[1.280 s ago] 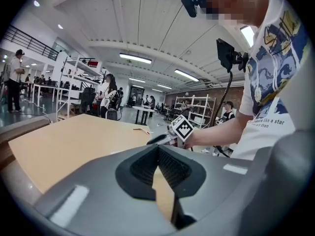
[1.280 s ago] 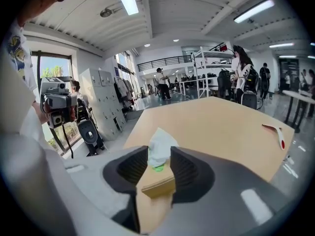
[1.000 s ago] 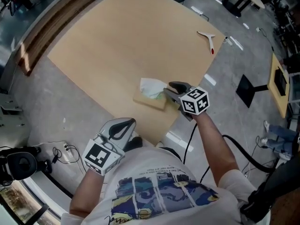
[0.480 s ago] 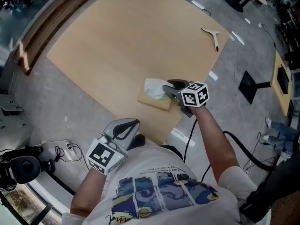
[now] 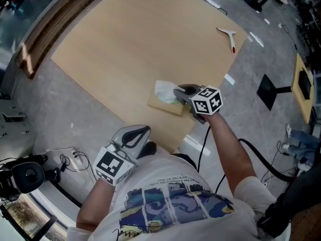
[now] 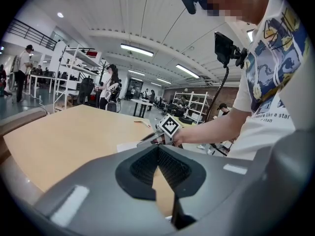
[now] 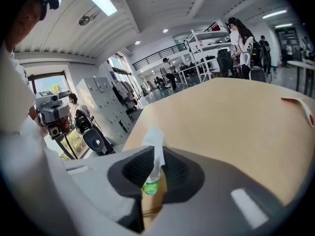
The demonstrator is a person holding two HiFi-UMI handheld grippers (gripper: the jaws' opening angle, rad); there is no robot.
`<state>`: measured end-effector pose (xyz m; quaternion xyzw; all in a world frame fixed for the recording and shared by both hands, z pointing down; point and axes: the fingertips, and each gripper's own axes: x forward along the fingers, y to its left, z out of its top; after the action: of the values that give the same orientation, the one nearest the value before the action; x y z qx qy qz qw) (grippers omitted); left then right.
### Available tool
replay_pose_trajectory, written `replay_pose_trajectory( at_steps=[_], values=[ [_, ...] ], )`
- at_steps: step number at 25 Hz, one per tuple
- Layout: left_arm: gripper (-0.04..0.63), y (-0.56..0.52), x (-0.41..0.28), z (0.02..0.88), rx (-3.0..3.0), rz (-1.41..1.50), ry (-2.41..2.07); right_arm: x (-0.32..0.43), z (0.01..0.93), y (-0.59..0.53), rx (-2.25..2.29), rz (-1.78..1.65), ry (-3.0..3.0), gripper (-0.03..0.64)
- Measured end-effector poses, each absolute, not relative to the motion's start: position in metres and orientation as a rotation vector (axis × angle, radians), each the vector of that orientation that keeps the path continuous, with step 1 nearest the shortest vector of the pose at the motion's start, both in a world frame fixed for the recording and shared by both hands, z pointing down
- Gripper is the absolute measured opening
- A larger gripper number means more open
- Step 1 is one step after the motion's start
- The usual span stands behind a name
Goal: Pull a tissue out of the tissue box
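Right tool [image 5: 176,92] closes on the tissue [image 7: 155,146] that sticks up from the tissue box [image 5: 165,106].

A moment ago this tool stood wide open at the box. Now its jaws are closing, and the pads already pinch the white tissue between them. I judge the grip is nearly made and only the upward pull remains. The tissue is still rooted in the box, which lies on the tabletop [image 5: 140,44] near the person's edge. The left tool [image 5: 136,132] hangs well apart from the box, jaws together, holding nothing.
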<state>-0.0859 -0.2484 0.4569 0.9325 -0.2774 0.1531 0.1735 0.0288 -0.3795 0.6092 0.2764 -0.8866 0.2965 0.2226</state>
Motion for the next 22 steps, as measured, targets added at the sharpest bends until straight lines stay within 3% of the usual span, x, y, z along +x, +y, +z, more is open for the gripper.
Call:
replay_pose_trajectory(
  at_steps=[4, 22],
  values=[
    [0.003, -0.241, -0.080, 0.452, 2.648, 0.426, -0.792, 0.029, 0.605, -0.371, 0.764, 0.734, -2.440, 0.005],
    [0.003, -0.195, -0.056, 0.445, 2.646, 0.429, -0.844, 0.019, 0.578, -0.331, 0.741, 0.393, -2.468, 0.003]
  ],
)
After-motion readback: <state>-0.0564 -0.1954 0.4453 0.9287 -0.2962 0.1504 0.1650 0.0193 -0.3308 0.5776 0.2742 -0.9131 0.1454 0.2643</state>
